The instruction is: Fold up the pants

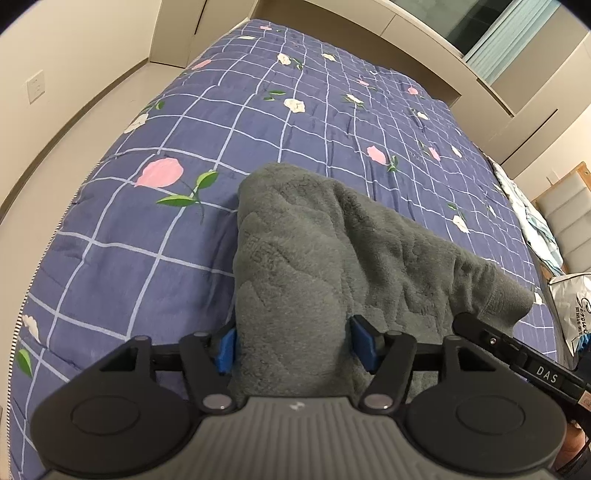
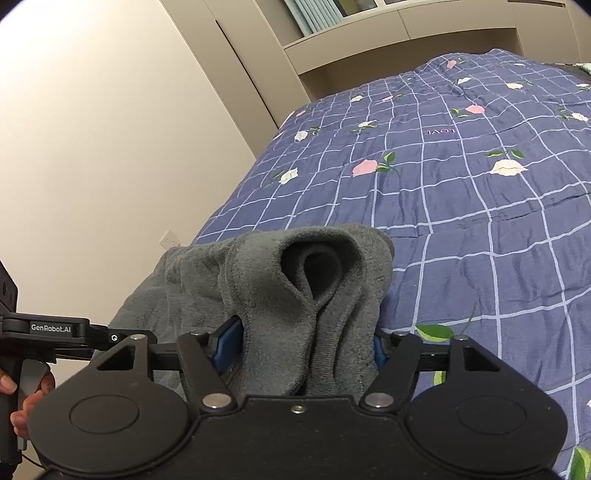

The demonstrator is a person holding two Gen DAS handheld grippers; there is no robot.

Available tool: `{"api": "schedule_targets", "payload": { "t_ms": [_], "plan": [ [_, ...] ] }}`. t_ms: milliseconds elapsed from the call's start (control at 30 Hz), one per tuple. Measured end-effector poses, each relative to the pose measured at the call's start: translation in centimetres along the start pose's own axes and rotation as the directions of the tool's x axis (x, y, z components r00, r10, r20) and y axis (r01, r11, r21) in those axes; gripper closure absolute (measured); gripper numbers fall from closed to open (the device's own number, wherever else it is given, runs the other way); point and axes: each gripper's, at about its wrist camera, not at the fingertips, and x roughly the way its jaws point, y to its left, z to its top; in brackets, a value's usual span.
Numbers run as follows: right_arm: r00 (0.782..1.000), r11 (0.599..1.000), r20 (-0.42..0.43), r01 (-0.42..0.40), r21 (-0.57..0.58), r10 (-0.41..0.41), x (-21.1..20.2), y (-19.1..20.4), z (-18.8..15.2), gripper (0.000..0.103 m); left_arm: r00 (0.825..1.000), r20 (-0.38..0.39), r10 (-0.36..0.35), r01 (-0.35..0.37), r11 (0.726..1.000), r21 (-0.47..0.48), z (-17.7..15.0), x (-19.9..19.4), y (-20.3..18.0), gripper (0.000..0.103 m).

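The grey fleece pants (image 1: 317, 251) hang bunched over a blue checked floral quilt (image 1: 147, 258). My left gripper (image 1: 291, 347) is shut on a thick fold of the pants, its blue pads (image 1: 226, 349) pressing the cloth from both sides. My right gripper (image 2: 301, 350) is shut on another end of the pants (image 2: 295, 280), where a rolled cuff or hem opens toward the camera. The right gripper also shows in the left wrist view (image 1: 517, 354), close to the right of the left one. The left gripper shows at the left edge of the right wrist view (image 2: 59, 332).
The quilt (image 2: 480, 221) covers a bed that stretches ahead. Beige walls and cabinets (image 1: 332, 14) stand behind it. A white printed bag (image 1: 572, 306) and light bedding (image 1: 535, 221) lie at the bed's right side. A hand (image 2: 26, 402) holds the left gripper's handle.
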Motion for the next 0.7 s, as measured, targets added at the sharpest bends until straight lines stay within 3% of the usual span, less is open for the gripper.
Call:
{"api": "schedule_targets", "payload": {
  "t_ms": [233,433,700],
  "plan": [
    [0.998,0.997,0.021,0.066,-0.044,-0.065,-0.6,0.8,-0.3,0.016,0.999,0.021,0.027,-0.027,1.0,0.011,-0.6,-1.1,-0.2,0.014],
    [0.985,0.985,0.119,0.139,-0.105,-0.126,-3.4,2.2,-0.7,0.002,0.993,0.105,0.059,-0.066,0.996,0.065,-1.8,-4.0,-1.3,0.002],
    [0.956,0.958,0.25,0.207,-0.196,-0.156,-9.0,5.5,-2.8,0.0,0.951,0.276,0.141,-0.188,0.97,0.153,-5.8,-9.1,-3.4,0.0]
  ]
}}
